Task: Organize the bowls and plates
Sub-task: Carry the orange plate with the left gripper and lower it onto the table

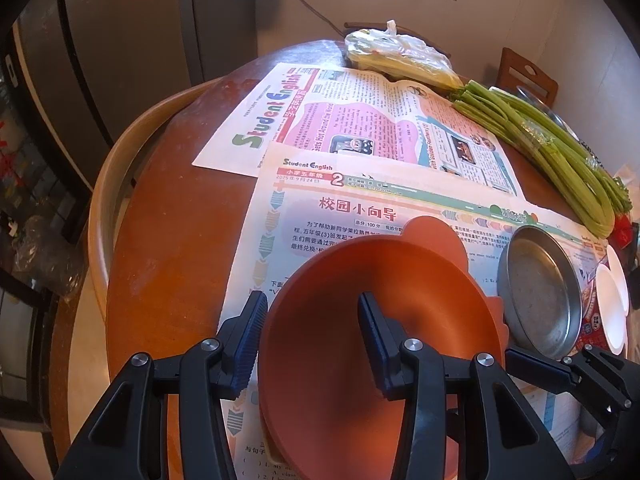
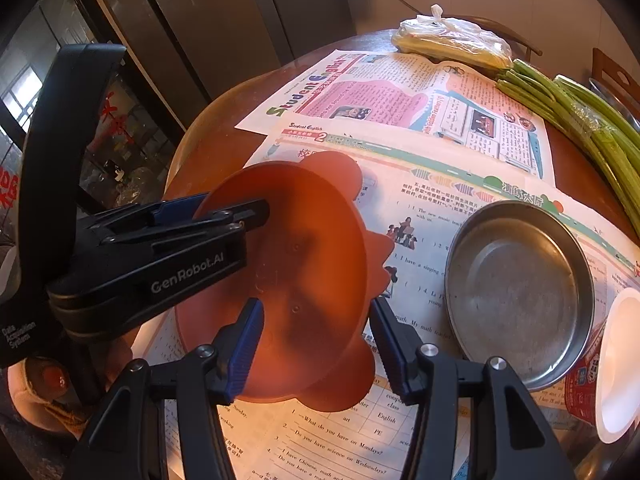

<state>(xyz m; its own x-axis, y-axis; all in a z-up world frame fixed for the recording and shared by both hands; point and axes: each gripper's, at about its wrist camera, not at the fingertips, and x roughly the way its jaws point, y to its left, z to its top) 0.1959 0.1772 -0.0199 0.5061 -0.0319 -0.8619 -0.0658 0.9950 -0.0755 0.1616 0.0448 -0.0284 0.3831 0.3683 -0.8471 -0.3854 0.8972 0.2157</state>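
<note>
The left tongs (image 1: pixel 312 332) stand with their ribbed blue pads apart, one finger outside the orange bowl (image 1: pixel 380 320) and the other inside it, straddling its near-left rim; whether the pads press the wall cannot be told. The right wrist view shows those same tongs (image 2: pixel 256 210) from the side, reaching in from the left with one black finger laid over the rim. The bowl is smooth matte plastic, round and deep, tilted toward the left tongs, and sits on a flat orange plate (image 2: pixel 360 380) with a scalloped, lobed edge.

The right tongs (image 2: pixel 316 344) are wide open and grip nothing; the bowl's near edge lies between their fingers, and only the right wrist view shows this. In the left wrist view only part of them appears (image 1: pixel 568 372), at the right edge.

Right of the right tongs lies a shallow round steel pan (image 2: pixel 520 292), dull and scuffed inside. Beyond it, at the frame edge, is a glossy white bowl (image 2: pixel 618 364).

Printed newspapers (image 1: pixel 360 132) cover the round wooden counter (image 1: pixel 172 240). Far ahead to the right lie long green stalks (image 1: pixel 552 148) and a knotted plastic bag (image 1: pixel 400 56).
</note>
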